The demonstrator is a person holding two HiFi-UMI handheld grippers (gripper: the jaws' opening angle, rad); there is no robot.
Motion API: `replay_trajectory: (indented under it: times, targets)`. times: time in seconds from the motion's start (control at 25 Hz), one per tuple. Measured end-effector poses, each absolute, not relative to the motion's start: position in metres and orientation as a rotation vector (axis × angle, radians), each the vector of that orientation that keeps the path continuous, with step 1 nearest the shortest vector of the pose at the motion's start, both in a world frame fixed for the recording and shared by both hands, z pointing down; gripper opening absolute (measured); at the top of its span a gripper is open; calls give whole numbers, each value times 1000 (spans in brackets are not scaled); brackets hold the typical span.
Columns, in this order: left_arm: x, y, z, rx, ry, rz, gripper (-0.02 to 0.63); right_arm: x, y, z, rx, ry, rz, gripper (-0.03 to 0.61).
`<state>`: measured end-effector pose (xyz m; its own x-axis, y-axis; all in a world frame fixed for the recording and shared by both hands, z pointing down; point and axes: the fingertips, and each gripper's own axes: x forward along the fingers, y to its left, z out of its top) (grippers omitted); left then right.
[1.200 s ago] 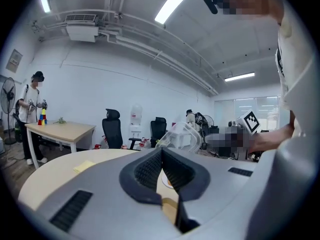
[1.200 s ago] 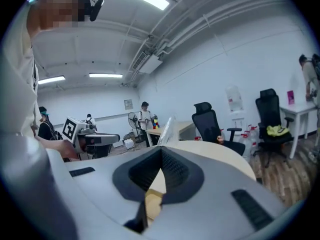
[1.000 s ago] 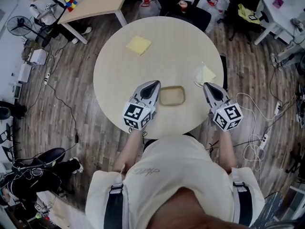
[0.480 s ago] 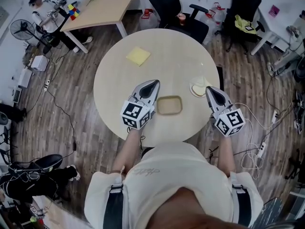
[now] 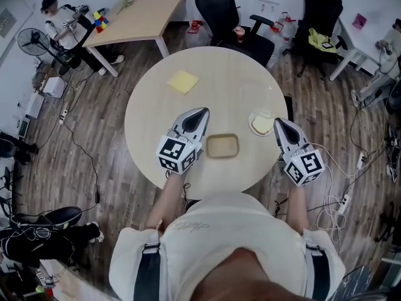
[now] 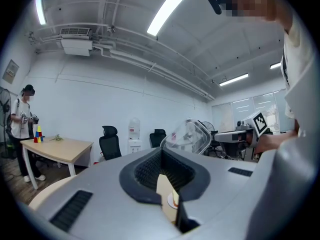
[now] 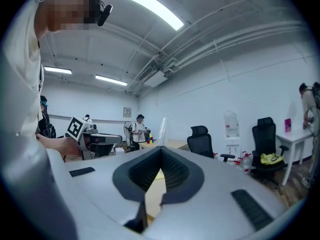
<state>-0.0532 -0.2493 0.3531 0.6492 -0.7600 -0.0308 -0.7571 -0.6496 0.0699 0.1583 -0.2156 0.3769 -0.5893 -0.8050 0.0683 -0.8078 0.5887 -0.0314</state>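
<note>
Clear box (image 5: 260, 125) (something pale yellow inside) sits beside right gripper (image 5: 277, 123); it and left gripper (image 5: 202, 113) are closed.

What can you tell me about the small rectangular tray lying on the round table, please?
The tray is a shallow rectangle with rounded corners and a raised rim, tan like the table top; its material is unclear. It looks empty and lies flat near the near edge of the round table. The left gripper is close by its left end and the right gripper stands well apart.
</note>
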Motion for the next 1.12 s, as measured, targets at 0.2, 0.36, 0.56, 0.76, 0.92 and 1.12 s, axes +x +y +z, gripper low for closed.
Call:
replay_trajectory:
  times: [0.2,0.36,0.56,0.76,0.92,1.12]
  targets:
    - [-57,-248,352,2808,-1281,-83,18,152,-214,375,1390,-2757,68,6]
    - [-58,-246,354,2808,-1268,-75,18,149,-215,379,1393,-2761,72,6]
    - [-58,-245,361,2800,-1247,-63,18,149,-214,383,1390,-2740,84,6]
    - [-59,-247,360,2796,-1247,-65,18,150,-215,386,1395,-2733,80,6]
    - [-59,-244,360,2802,-1253,-76,18,153,-211,386,1422,-2710,98,6]
    - [-58,-244,362,2799,-1254,-83,18,156,-211,391,1422,-2715,88,6]
